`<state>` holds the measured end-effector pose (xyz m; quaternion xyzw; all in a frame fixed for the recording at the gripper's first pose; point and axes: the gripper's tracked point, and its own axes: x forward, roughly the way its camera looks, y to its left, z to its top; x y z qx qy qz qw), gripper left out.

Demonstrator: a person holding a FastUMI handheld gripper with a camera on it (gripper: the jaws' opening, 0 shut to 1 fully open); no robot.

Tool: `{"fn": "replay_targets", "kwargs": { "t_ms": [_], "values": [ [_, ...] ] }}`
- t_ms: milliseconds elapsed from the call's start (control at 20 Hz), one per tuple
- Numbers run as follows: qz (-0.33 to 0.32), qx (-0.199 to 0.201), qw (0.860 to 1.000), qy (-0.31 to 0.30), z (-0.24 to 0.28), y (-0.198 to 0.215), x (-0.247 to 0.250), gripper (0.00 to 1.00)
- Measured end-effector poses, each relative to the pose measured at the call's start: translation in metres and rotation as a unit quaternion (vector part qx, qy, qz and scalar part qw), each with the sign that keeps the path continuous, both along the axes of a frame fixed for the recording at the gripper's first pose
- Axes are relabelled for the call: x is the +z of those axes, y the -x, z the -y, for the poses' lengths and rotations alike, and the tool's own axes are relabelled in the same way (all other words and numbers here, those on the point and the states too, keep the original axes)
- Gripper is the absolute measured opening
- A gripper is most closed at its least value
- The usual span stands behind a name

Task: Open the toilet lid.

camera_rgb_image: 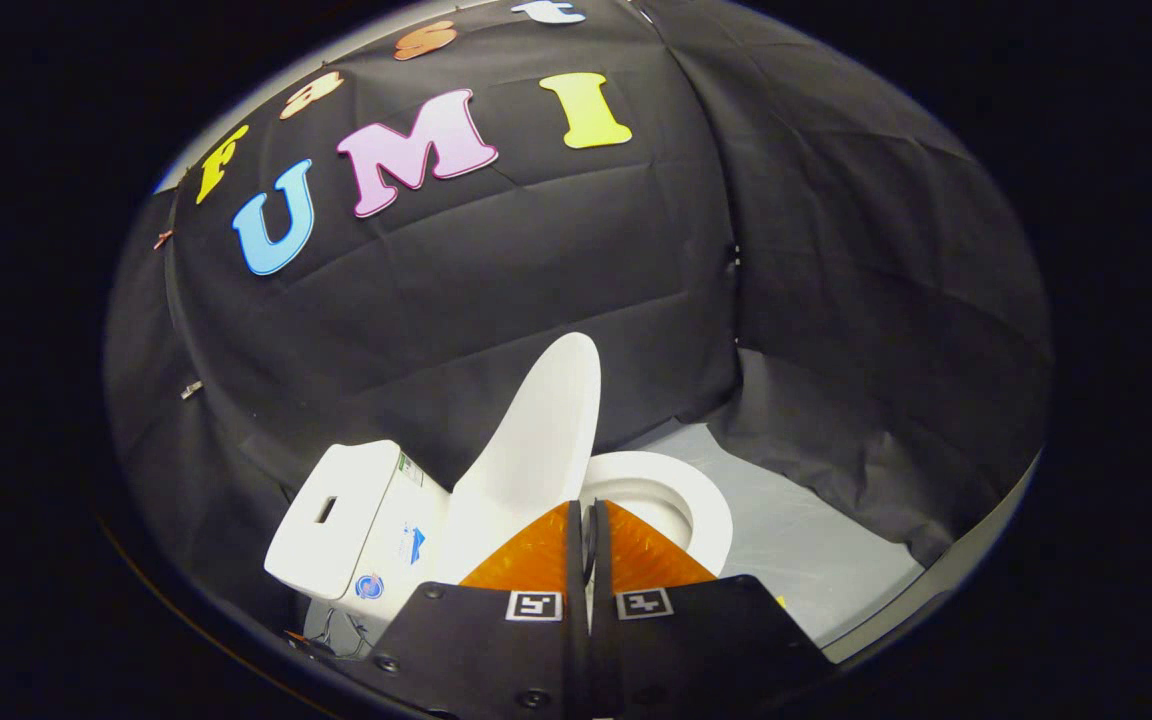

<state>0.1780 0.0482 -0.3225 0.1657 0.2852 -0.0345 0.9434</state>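
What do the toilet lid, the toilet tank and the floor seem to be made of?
Toilet lid: likely plastic, thin, smooth, matte white. Toilet tank: glossy white, ceramic or plastic, unclear. Floor: smooth pale grey sheet with faint sheen. The gripper is shut just before the lid.

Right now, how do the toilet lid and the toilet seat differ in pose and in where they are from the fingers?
The toilet lid stands raised; the toilet seat lies flat on the bowl. The lid's edge sits between the gripper fingers, which are nearly closed on it; the seat lies just beyond them. Both are white.
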Motion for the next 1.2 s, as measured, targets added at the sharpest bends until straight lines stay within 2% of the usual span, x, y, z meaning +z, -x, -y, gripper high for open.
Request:
{"fn": "replay_targets", "kwargs": {
  "t_ms": [650, 1200],
  "values": [
    [0.031, 0.028, 0.997, 0.066, -0.075, -0.001, 0.056, 0.06],
    [0.081, 0.071, 0.984, 0.143, -0.171, 0.000, 0.098, 0.09]
  ]
}}
